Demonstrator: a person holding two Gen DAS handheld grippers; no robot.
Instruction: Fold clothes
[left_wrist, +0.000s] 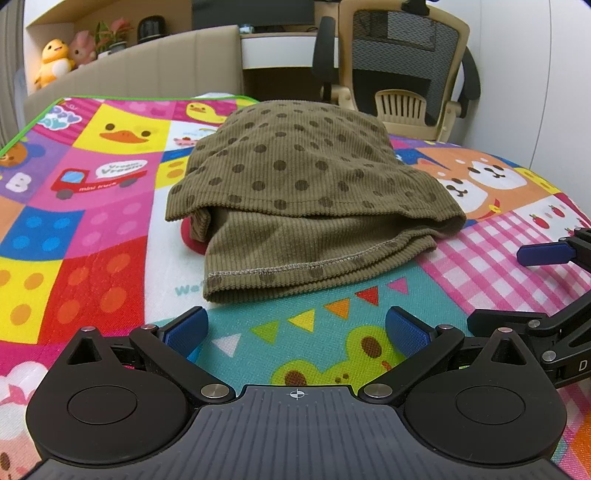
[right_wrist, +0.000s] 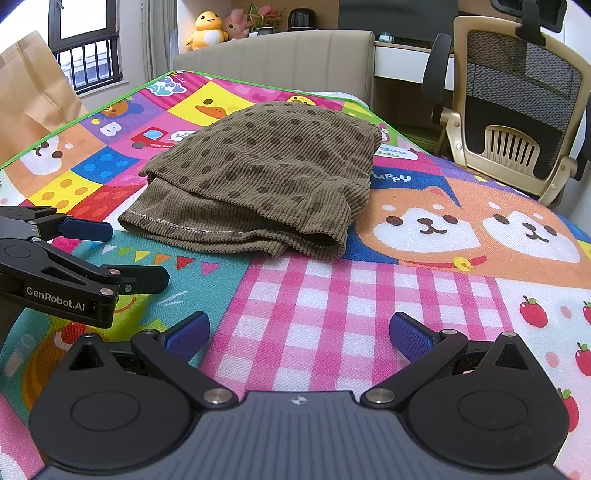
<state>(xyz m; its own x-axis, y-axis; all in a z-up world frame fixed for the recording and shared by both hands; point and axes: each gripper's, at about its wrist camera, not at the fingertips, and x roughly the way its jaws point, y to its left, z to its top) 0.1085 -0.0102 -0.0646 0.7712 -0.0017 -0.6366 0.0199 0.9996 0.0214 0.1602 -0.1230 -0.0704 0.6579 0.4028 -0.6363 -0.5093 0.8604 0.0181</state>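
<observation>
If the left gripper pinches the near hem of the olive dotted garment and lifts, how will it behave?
Probably floppy: the olive dotted garment lies in soft folded layers, so its unpinched parts would likely sag and the fold come undone. Its ribbed knit suggests the pads should grip without much slipping. It looks light, so pushing would likely bunch it on the play mat rather than slide it.

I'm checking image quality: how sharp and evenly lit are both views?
Left wrist view: brown garment sharp, its ribbing clear; fisheye curves the mat; the chair behind is slightly soft. Right wrist view: equally sharp, even indoor light, the window bright but not glaring.
</observation>
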